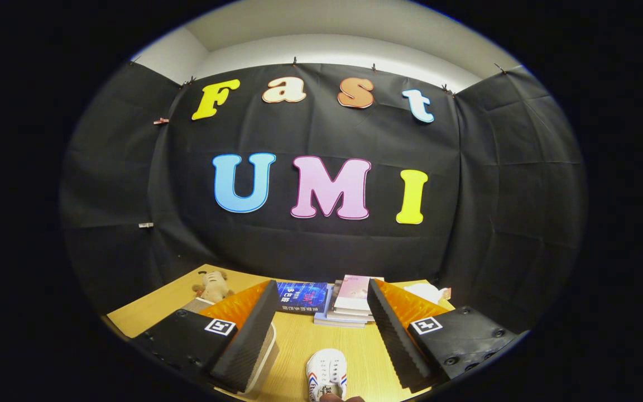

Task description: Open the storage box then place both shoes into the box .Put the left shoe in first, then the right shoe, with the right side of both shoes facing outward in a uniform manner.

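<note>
Released and spread wide, my black ridged claw hangs over the pale wooden table. Between my fingers, nearer than the tips, lies a small white shoe with red-and-blue side stripes. Beyond them: stacked books, a plush toy.

Shoe: small, white, red and blue stripes on its sides, laces up top; upright on its sole on the desk, toe pointing toward the far edge; sits between the gripper fingers, which stand wide apart and touch nothing; heel end cut off at the near edge, so rest of it not visible.
</note>
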Tool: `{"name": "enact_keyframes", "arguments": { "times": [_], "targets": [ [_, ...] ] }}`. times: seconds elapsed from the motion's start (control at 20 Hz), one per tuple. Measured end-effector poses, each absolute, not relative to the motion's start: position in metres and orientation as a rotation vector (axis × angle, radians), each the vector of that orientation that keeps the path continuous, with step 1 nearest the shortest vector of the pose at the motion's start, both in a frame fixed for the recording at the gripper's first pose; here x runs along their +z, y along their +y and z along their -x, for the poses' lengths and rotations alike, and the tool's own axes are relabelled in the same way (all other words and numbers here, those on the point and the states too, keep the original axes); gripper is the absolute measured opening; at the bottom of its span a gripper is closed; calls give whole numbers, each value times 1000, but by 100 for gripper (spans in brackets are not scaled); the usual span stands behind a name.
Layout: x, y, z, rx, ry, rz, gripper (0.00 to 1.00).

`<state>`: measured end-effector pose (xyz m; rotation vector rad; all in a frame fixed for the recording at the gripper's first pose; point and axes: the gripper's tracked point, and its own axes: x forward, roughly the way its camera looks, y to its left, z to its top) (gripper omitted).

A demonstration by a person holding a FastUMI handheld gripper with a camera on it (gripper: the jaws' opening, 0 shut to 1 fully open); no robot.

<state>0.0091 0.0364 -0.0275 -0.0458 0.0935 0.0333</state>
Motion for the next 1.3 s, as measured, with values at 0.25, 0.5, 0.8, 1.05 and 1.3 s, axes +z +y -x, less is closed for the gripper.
{"name": "enact_keyframes", "arguments": {
  "times": [0.25,0.5,0.8,1.05,1.3],
  "targets": [
    [-48,38,-15,38,169,42,98],
    [-91,68,-7,267,340,-111,98],
    [-162,93,26,529,612,-268,99],
    [-205,118,57,732,823,-465,99],
    [-240,141,67,838,961,-624,98]
  ]
}}
